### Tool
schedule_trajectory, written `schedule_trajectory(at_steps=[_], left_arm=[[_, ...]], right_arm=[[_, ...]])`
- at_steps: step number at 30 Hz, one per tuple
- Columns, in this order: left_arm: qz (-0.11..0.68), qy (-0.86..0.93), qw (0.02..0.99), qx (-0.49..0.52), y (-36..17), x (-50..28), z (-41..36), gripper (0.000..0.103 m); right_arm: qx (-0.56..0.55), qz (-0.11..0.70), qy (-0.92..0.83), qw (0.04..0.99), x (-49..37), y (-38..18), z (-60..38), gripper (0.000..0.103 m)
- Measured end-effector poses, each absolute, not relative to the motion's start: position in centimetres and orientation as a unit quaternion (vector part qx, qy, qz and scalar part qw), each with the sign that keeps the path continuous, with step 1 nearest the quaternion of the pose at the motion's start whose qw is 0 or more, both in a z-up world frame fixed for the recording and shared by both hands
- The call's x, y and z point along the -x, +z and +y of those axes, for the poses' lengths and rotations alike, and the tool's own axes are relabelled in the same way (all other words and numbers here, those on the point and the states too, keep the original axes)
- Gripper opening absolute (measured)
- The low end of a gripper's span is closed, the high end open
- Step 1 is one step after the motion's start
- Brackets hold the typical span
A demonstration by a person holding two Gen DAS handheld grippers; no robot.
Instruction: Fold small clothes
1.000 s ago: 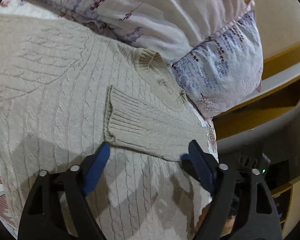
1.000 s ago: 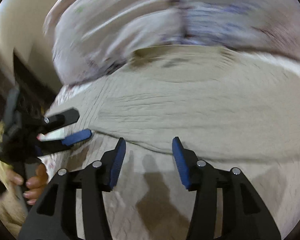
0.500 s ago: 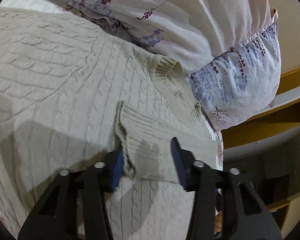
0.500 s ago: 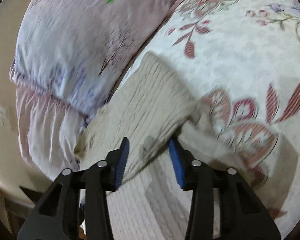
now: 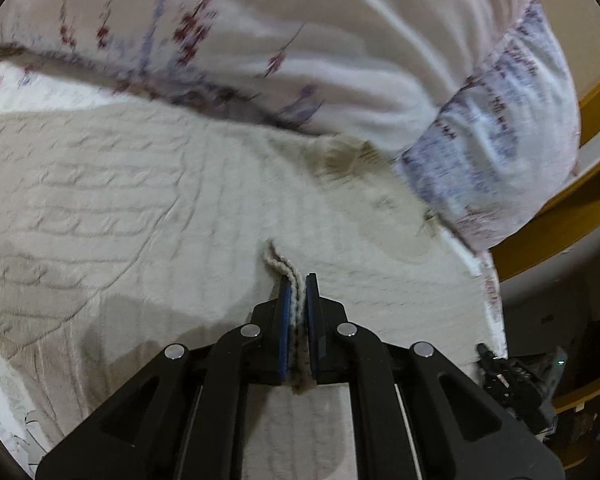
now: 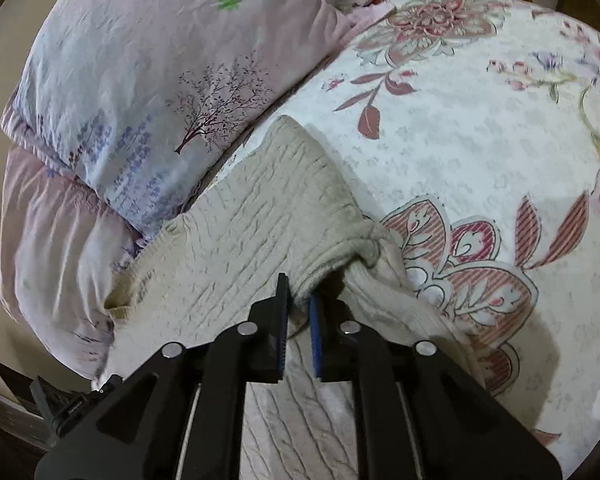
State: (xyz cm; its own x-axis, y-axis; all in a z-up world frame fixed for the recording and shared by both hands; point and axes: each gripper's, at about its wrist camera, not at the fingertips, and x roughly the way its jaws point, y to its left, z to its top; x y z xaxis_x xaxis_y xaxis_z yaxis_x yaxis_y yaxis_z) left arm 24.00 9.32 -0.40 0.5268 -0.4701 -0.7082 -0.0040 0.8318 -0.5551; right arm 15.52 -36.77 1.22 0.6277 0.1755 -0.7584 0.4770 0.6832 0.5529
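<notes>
We find the beige cable-knit sweater (image 5: 120, 208) spread on the bed's floral sheet (image 6: 460, 152), its neck end against the pillow (image 6: 140, 92). The left tongs (image 5: 298, 280) have just closed tight on a knit cuff edge. The right tongs (image 6: 299, 286) — just been closing, narrow gap remaining — pinch a rolled sleeve edge (image 6: 328, 268), away from the pillow.

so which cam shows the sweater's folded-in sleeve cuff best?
Right wrist view: the sleeve cuff is sharp, lying across the sweater, with the right gripper closing on its edge. The left wrist view is motion-blurred and shows only a knit edge pinched in the left gripper.
</notes>
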Motion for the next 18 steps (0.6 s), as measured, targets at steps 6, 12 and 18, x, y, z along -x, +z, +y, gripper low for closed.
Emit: schedule_trajectory(at_steps=[6,12,18], left_arm=[[0.471,-0.141,0.838,0.236,0.0,-23.0,10.0,0.009],[0.435,-0.144,0.853,0.251,2.5,-19.1,14.5,0.058],[0.4,-0.066,0.866,0.294,3.2,-13.6,23.8,0.06]], right_arm=[[-0.292,0.398,-0.141,0.858,-14.0,5.6,-33.9,0.055],[-0.237,0.436,-0.018,0.868,-16.3,6.0,-28.0,0.059],[-0.187,0.479,0.06,0.856,-18.5,4.5,-22.0,0.06]])
